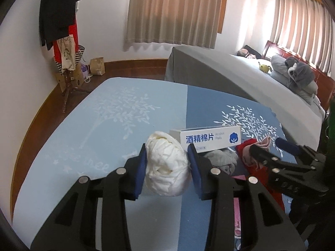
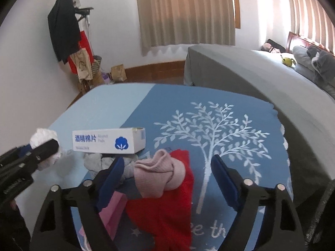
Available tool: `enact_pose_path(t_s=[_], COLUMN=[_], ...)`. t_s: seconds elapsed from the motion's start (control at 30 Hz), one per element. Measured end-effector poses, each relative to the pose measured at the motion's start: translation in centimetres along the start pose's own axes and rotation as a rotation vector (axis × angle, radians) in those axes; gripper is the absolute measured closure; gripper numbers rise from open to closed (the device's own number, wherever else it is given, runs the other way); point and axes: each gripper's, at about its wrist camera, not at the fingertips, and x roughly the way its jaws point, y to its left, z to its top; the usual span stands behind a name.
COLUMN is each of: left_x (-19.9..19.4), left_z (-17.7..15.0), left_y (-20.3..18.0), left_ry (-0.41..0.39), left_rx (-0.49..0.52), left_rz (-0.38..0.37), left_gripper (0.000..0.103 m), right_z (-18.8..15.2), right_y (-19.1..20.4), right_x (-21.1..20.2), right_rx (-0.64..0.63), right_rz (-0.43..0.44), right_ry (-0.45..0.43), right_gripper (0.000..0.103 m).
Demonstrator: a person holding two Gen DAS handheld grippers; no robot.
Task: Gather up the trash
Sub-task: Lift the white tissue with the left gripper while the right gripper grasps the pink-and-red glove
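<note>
A crumpled white paper ball (image 1: 165, 165) sits between the blue pads of my left gripper (image 1: 167, 148), which is shut on it just above the blue tablecloth (image 1: 117, 113). In the right wrist view the same ball (image 2: 45, 136) shows at the far left. My right gripper (image 2: 167, 159) stands open around a rolled pink sock (image 2: 159, 175) lying on a red cloth (image 2: 167, 213); neither pad touches the sock. A white box of alcohol pads (image 2: 108, 140) lies behind them, with a grey cloth (image 2: 94, 161) in front of it.
A pink paper piece (image 2: 113, 213) lies under my right gripper's left finger. A grey-covered bed (image 2: 251, 79) runs along the table's right side. A coat rack (image 1: 60, 21) with clothes and bags stands at the far left wall.
</note>
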Motion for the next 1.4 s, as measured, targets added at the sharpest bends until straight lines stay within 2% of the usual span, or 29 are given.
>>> enact_pose_path(t_s=[0.13, 0.23, 0.37, 0.63, 0.7, 0.87, 1.0, 1.17, 1.27, 1.37, 1.4], left_x=[0.0, -0.1, -0.3, -1.4, -1.8, -2.6, -2.8, -2.3, -1.8, -1.4, -1.3], left_z=[0.0, -0.1, -0.2, 0.2, 0.3, 0.6, 0.4, -0.4, -1.0, -1.1, -1.1], left_y=[0.1, 0.1, -0.2, -1.0, -1.3, -2.0, -2.7, -3.0, -2.8, -2.5, -2.4], left_ry=[-0.004, -0.004, -0.005, -0.031, -0.041, -0.052, -0.052, -0.021, -0.004, 0.004, 0.006], left_rx=[-0.005, -0.008, -0.007, 0.001, 0.003, 0.010, 0.018, 0.028, 0.027, 0.023, 0.021], left_rz=[-0.004, -0.007, -0.011, -0.020, -0.025, -0.035, -0.044, -0.047, -0.047, -0.046, -0.045], left_gripper=[0.066, 0.066, 0.066, 0.066, 0.066, 0.066, 0.066, 0.066, 0.066, 0.066, 0.066], right_z=[-0.6, -0.7, -0.7, 0.4, 0.6, 1.0, 0.4, -1.4, -2.3, -2.8, -2.9], right_y=[0.0, -0.3, -0.5, -1.1, -1.3, -1.7, -1.9, -2.1, -2.4, -2.7, -2.8], right_x=[1.1, 1.3, 0.7, -2.3, -3.0, -4.7, -4.7, -3.3, -2.5, -2.0, -1.8], right_rx=[-0.009, 0.000, -0.001, 0.012, 0.014, 0.026, 0.023, 0.029, 0.038, 0.050, 0.056], right_rz=[0.003, 0.024, 0.055, 0.102, 0.113, 0.132, 0.119, 0.100, 0.089, 0.082, 0.085], right_ry=[0.046, 0.061, 0.051, -0.026, -0.038, -0.057, -0.039, 0.027, 0.050, 0.063, 0.071], right_gripper=[0.034, 0.053, 0.062, 0.065, 0.069, 0.071, 0.071, 0.070, 0.066, 0.056, 0.055])
